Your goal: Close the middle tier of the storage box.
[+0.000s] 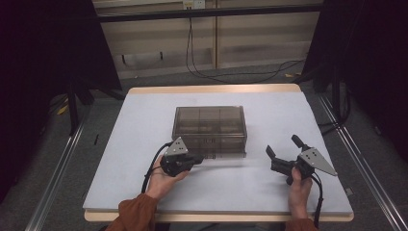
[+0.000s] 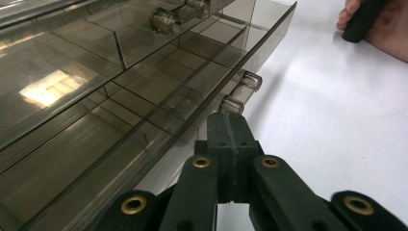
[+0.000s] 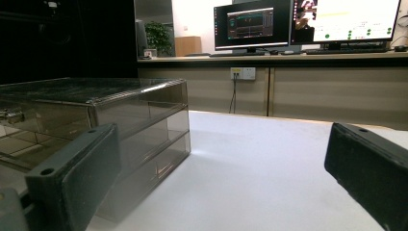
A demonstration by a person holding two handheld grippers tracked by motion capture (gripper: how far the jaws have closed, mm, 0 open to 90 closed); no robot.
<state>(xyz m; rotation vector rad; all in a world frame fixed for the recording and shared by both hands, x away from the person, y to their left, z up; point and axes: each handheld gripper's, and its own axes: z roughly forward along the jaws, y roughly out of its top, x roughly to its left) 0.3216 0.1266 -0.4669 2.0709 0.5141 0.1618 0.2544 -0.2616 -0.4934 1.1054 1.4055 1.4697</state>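
One smoky clear drawer cabinet (image 1: 210, 129) sits mid-counter (image 1: 144, 120), its lowest drawer (image 2: 144, 130) pulled out toward the near edge, where the left tool (image 2: 230, 126), jaws shut, meets its handle (image 2: 242, 91), while the right tool (image 1: 284, 150) hovers open, empty.

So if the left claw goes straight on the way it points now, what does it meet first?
The left claw, shut, points at the clear handle of the bottom drawer of the smoky drawer box. It would likely meet that handle first; it looks almost touching, though depth is unclear.
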